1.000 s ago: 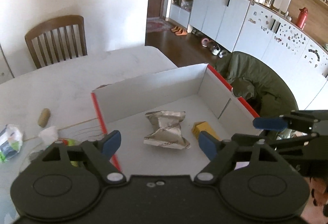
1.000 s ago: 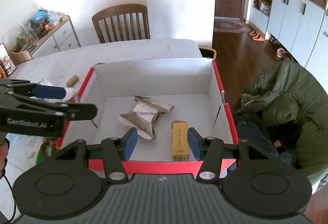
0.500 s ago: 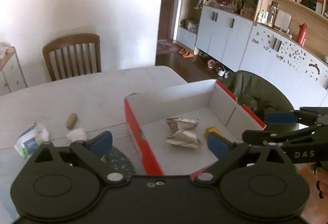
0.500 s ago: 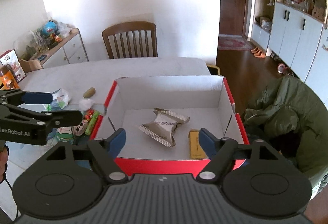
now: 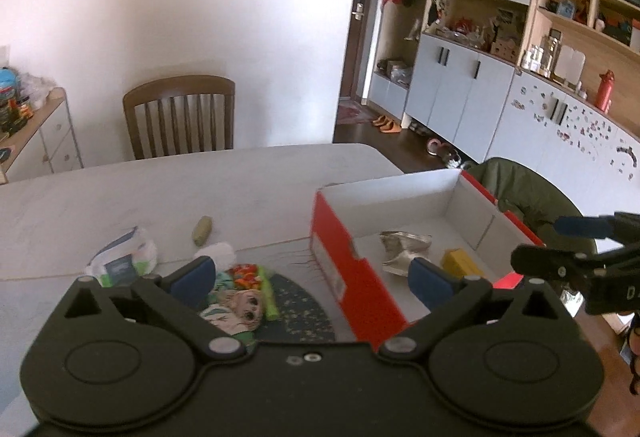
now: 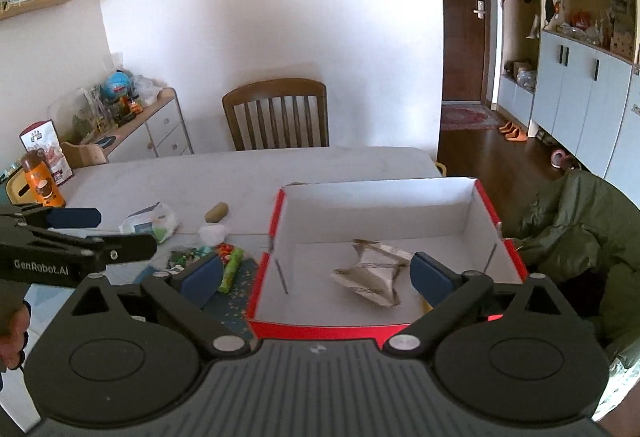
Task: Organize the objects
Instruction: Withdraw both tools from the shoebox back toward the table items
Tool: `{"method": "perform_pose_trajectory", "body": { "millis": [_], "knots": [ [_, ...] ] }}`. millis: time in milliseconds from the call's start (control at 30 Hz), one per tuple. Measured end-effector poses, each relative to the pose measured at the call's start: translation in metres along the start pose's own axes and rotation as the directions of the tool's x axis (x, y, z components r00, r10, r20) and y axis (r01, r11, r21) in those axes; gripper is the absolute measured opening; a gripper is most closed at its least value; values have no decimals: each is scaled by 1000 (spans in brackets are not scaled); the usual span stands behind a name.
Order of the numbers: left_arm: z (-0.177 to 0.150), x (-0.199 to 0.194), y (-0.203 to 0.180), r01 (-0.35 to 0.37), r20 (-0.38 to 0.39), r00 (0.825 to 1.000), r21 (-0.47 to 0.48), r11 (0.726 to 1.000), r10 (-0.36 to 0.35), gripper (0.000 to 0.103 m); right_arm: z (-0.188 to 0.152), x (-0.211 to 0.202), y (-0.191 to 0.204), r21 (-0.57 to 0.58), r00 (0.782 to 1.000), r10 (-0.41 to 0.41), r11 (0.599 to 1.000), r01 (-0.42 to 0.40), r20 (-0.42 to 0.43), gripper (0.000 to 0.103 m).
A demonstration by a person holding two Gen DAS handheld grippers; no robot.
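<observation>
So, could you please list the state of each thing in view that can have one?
Left gripper: jaws open, holding nothing.
Right gripper: jaws open, holding nothing.
Red box: open-topped, on the table.
Silver packet: crumpled, inside the box.
Yellow carton: lying flat, inside the box.
Tissue pack: on the table, outside the box.
Door: shut.

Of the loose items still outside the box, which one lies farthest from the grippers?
The small olive-brown cylinder, lying on its side on the table, alone beyond the white wad and the plastic packet; the rest cluster nearer.
</observation>
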State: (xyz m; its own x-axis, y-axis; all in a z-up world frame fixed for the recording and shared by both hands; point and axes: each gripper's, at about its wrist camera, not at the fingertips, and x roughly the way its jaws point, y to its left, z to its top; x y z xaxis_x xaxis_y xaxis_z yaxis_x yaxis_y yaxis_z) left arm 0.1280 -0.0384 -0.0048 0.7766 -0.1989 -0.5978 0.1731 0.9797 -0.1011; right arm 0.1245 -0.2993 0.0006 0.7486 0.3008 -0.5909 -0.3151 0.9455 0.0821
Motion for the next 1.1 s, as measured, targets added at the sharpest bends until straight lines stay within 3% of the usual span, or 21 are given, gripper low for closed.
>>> {"method": "perform_pose_trajectory", "body": {
  "millis": [267, 433, 767, 1100],
  "knots": [
    [-5, -7, 46, -28, 3, 1000, -36, 999, 28, 103, -2, 10, 32, 9, 1000, 21, 1000, -20, -22, 101],
    [-10, -7, 79, -97, 22, 995, -58, 994, 98, 103, -2, 22, 54, -3, 998, 35, 999, -35, -45, 101],
    [-5, 14, 150, -161, -16, 987, -89, 983, 160, 103, -5, 54, 94, -14, 992, 75, 997, -77, -104, 101],
    [-3, 59, 209, -133, -82, 989, -98, 986, 125, 102, -8, 93, 143, -75, 983, 93, 992, -106, -160, 101]
  ]
}}
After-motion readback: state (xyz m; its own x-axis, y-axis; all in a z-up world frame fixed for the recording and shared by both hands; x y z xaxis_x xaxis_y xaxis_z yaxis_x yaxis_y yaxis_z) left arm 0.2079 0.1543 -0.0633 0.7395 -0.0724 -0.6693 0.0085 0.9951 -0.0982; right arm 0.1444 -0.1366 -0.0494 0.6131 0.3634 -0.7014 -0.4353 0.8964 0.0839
